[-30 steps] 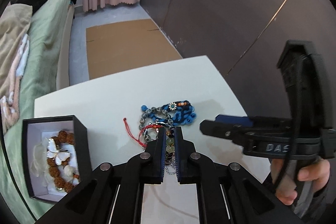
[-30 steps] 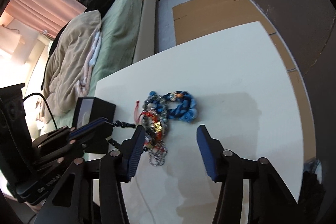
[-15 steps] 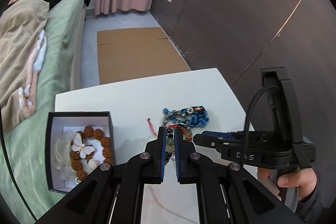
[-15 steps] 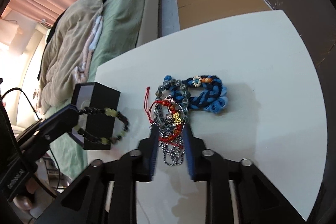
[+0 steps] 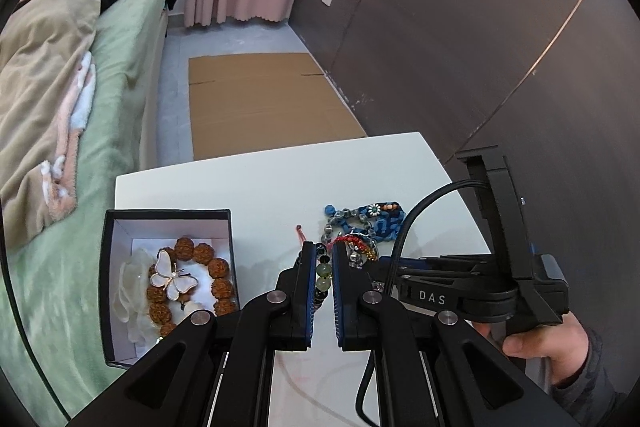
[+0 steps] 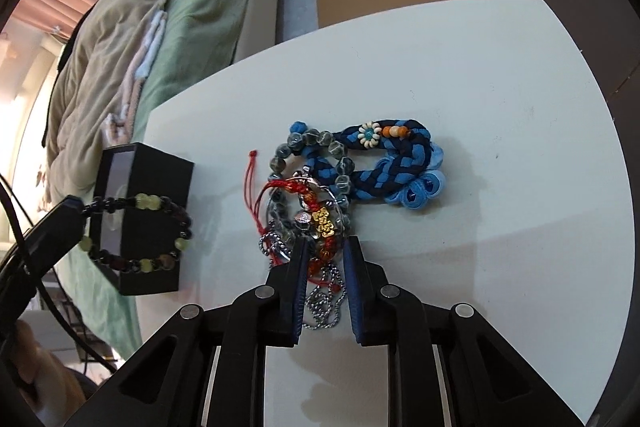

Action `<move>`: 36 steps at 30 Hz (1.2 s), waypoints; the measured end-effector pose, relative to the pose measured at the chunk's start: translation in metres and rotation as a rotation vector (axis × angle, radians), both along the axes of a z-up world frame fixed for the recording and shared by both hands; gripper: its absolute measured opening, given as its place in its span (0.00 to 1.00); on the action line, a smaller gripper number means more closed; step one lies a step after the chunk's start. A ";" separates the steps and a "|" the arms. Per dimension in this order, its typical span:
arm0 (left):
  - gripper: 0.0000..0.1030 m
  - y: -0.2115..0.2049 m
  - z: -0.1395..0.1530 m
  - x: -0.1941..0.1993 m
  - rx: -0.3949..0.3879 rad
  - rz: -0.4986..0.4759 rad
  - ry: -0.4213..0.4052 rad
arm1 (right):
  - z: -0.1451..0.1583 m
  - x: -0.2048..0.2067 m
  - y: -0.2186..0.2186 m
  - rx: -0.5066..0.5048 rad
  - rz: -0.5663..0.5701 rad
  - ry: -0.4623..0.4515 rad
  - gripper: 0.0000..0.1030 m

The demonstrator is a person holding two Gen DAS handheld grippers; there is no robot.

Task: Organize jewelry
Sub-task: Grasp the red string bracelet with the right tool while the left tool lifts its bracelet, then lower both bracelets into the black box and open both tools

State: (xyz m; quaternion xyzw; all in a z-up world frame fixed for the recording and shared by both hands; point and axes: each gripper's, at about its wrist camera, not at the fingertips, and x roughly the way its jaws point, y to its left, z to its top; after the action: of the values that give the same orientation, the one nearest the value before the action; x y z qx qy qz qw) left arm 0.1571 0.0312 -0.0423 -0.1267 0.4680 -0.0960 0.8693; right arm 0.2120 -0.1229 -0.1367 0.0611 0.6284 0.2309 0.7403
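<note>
My left gripper (image 5: pixel 322 259) is shut on a dark bead bracelet with pale green beads (image 5: pixel 322 273), held in the air beside the black jewelry box (image 5: pixel 108 291); the bracelet also shows in the right wrist view (image 6: pixel 160 223). The box holds a brown bead bracelet (image 5: pixel 218 267) and a white butterfly piece (image 5: pixel 173 275). My right gripper (image 6: pixel 325 247) is closed on the red cord bracelet with gold beads (image 6: pixel 320 227) in the jewelry pile. The pile also holds a blue braided bracelet (image 6: pixel 400 163), a grey bead bracelet (image 6: pixel 292 147) and a silver chain (image 6: pixel 324 303).
The white table (image 6: pixel 480 87) ends at a dark wall on the right. A bed with a green cover (image 5: pixel 120 75) lies left of the table. Flat cardboard (image 5: pixel 264 107) lies on the floor beyond the table.
My left gripper has lifted the dark bead bracelet out of the pile and carried it left to the box. My right gripper has closed from wide open onto the red cord bracelet.
</note>
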 end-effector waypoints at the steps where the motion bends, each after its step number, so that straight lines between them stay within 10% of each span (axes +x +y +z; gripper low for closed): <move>1: 0.07 0.001 0.000 0.000 -0.001 0.001 0.000 | 0.000 0.000 0.000 -0.005 -0.002 -0.002 0.11; 36: 0.10 0.075 0.027 -0.031 -0.066 0.161 -0.085 | 0.108 -0.039 0.046 0.328 0.060 -0.230 0.09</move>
State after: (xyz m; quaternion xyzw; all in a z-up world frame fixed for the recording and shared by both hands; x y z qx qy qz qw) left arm 0.1260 0.1066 -0.0155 -0.1880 0.4156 -0.0466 0.8887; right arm 0.1725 -0.0769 -0.0289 0.1354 0.4950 0.3576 0.7802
